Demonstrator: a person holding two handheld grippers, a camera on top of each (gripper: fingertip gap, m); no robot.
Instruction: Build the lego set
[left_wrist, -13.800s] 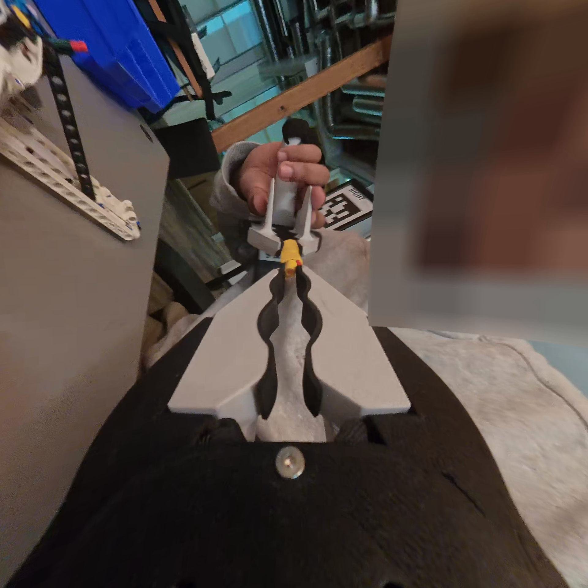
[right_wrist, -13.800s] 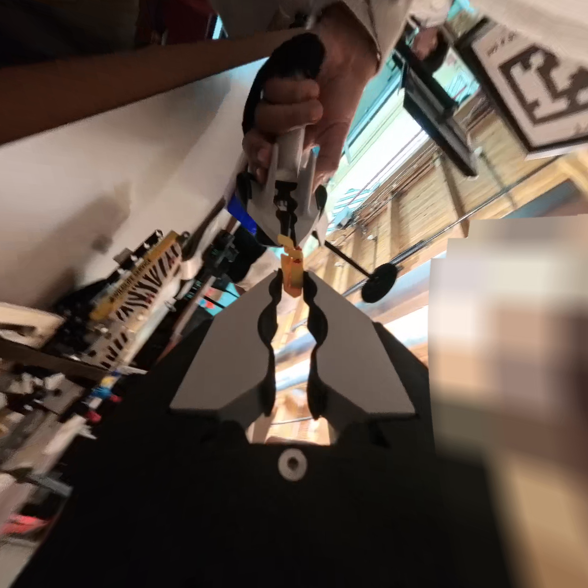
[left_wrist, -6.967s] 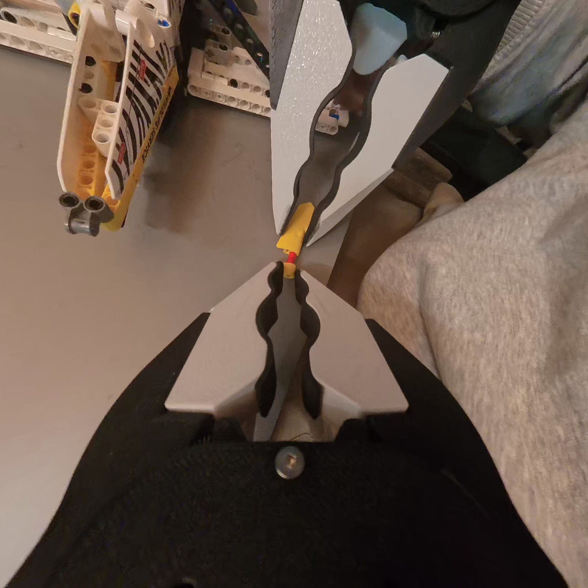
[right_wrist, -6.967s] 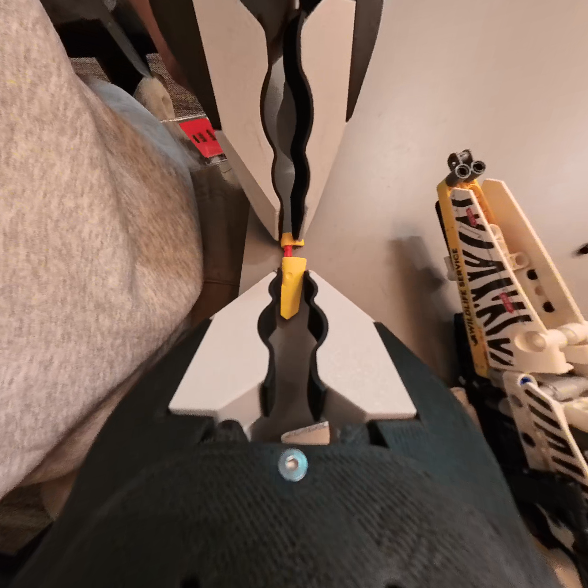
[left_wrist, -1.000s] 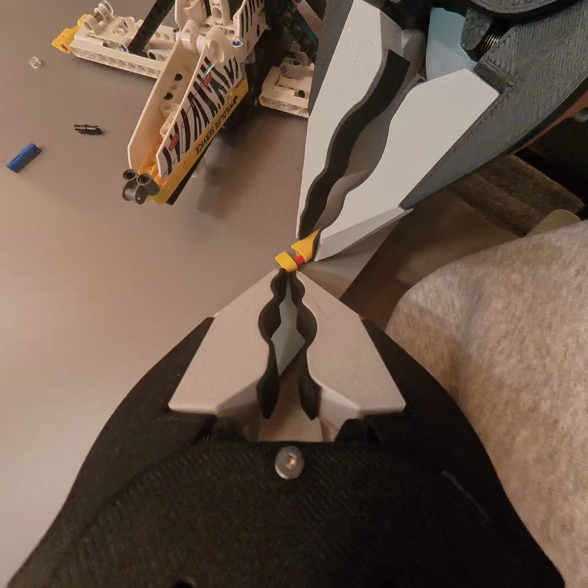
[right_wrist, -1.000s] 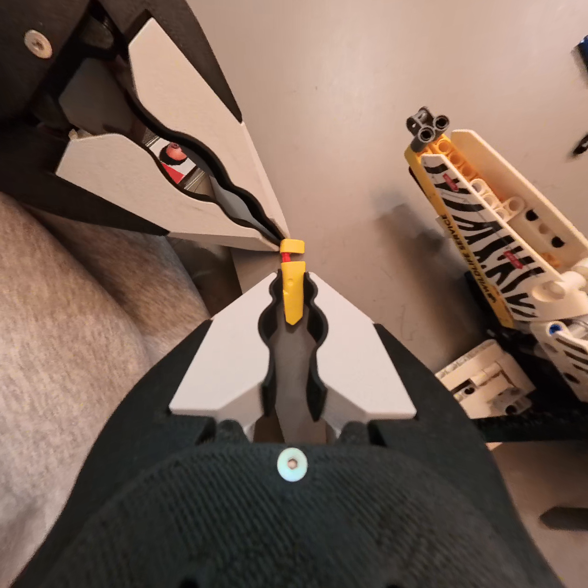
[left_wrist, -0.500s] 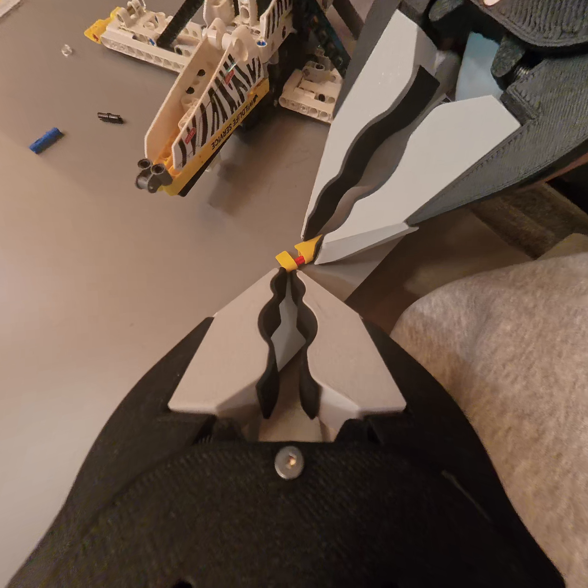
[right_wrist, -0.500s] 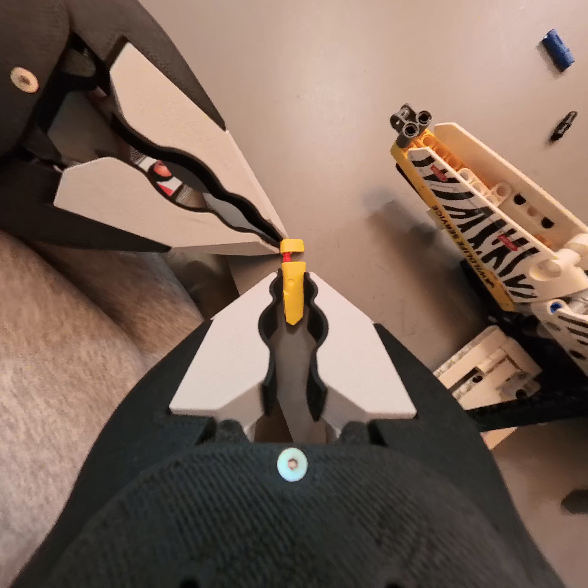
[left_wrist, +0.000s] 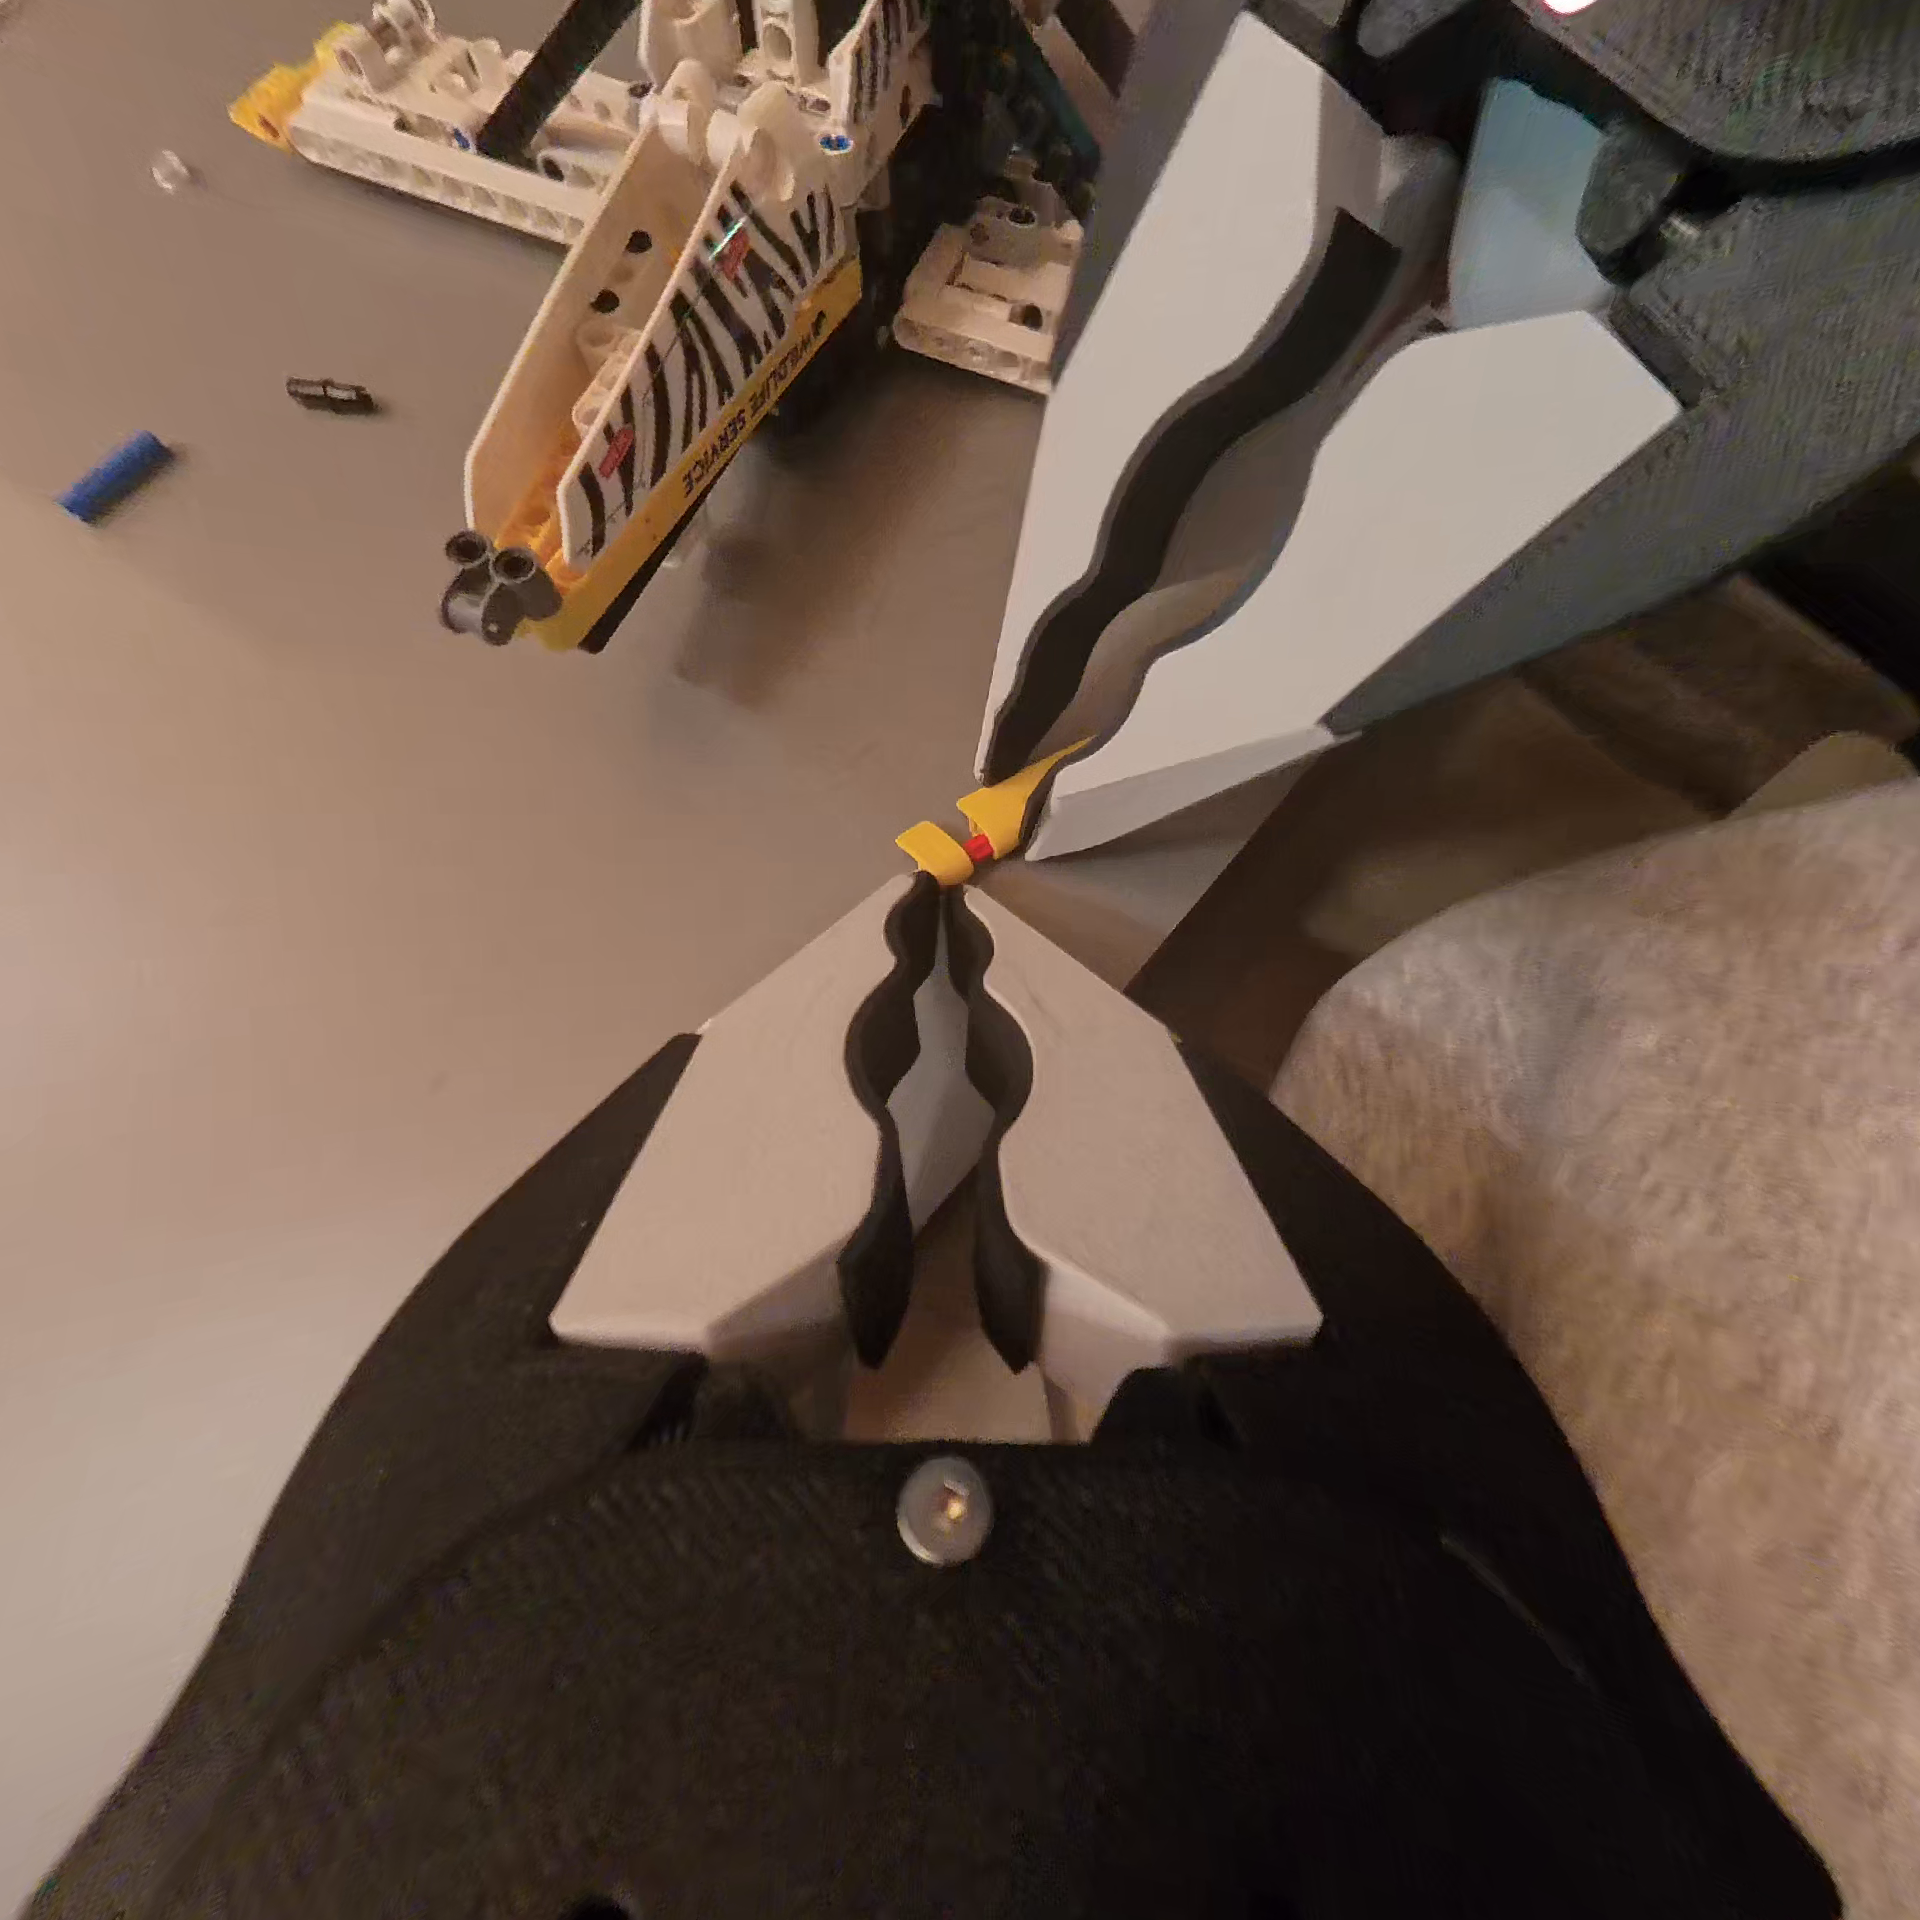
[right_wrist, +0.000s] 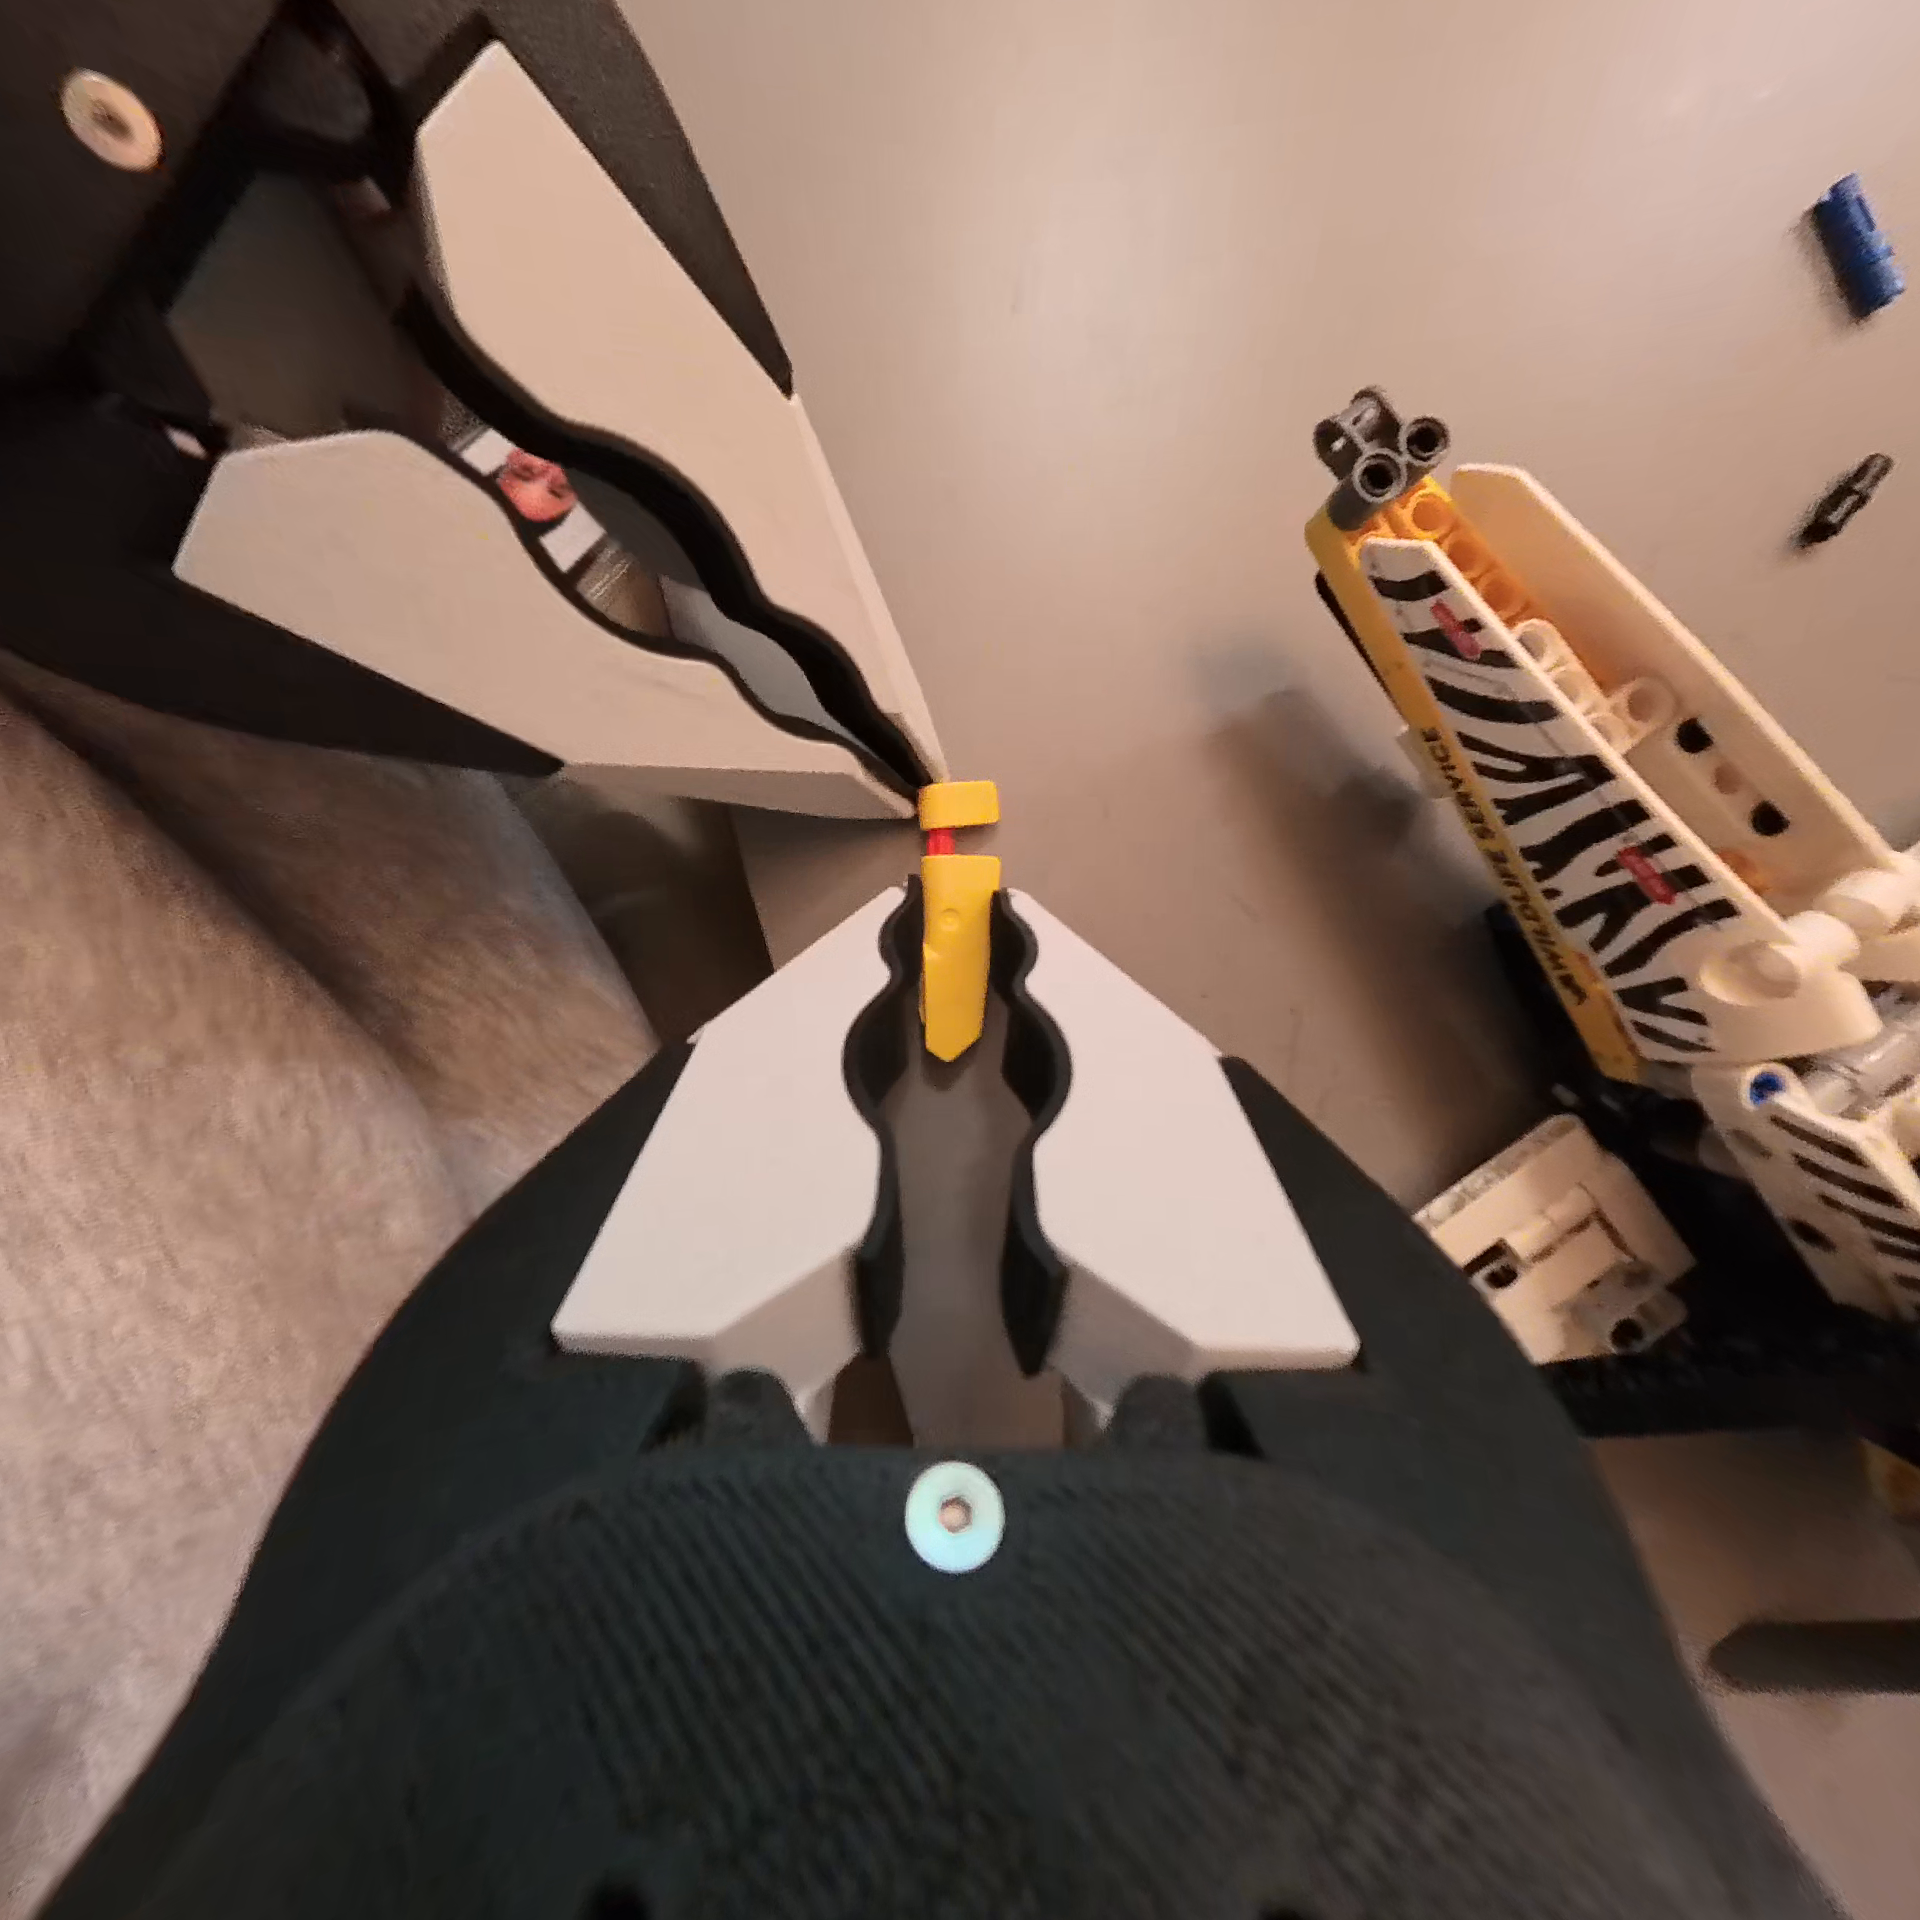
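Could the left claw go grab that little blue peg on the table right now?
Probably not yet: the left claw is shut on a small yellow piece, though the grey table toward the little blue peg looks bare.

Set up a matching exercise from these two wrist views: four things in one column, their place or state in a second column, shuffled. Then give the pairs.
Things
1. long yellow piece
2. small yellow piece
3. blue pin
4. zebra-striped model

Place or state
A. loose on the grey table, near a black pin
B. pinched at the tip of the left gripper
C. standing on the table beyond both grippers
D. held between the jaws of the right gripper

Pairs: 1-D, 2-B, 3-A, 4-C
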